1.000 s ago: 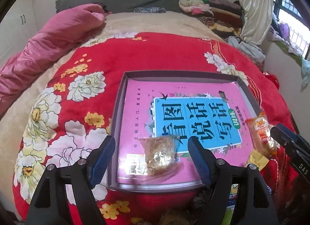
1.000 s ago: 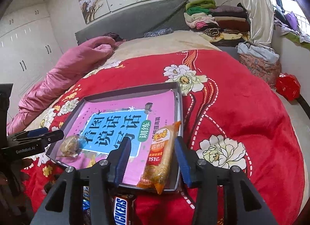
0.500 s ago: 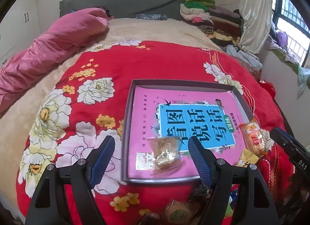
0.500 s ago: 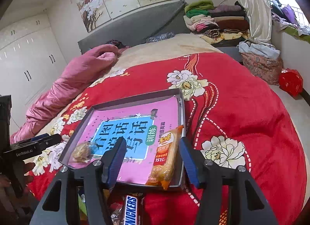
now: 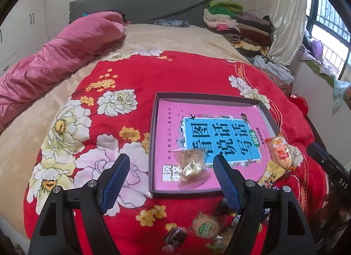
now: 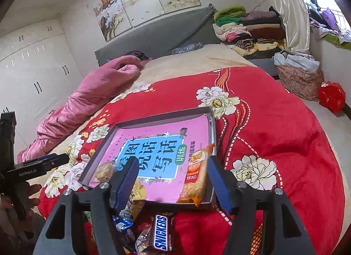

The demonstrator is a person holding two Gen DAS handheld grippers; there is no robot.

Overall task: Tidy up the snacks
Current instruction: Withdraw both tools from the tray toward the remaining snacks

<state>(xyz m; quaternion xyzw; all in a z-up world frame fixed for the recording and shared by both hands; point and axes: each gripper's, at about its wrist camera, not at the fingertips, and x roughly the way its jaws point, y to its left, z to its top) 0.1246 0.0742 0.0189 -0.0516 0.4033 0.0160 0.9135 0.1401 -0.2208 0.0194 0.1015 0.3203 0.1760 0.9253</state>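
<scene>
- The right gripper (image 6: 172, 186) had its blue-padded jaws close about the long orange cracker packet (image 6: 196, 175) a second ago; now they are opening, the pads clear of it, and the gripper has backed off and up.
- That packet lies at the near right corner of the shallow grey cardboard tray (image 6: 151, 119), its near end hanging over the tray's near edge.
- The left gripper (image 5: 171, 178) has also drawn back and risen; its jaws stand wide with nothing pressed between them.
- The clear-wrapped golden pastry (image 5: 191, 166) rests inside the tray by its near edge, as before, on the pink book cover with a blue title panel (image 5: 219, 141).
- Nearest of all, short of the tray's near edge, a loose heap of snacks crowds the red floral blanket (image 6: 285, 123): a brown Snickers bar (image 6: 161, 234), a round green-labelled biscuit (image 5: 206, 226) and other wrappers.
- The far half of the tray is bare, and open blanket lies left and right of it.
- Beyond, a rolled pink quilt (image 5: 65, 55) lies along the bed's left edge.
</scene>
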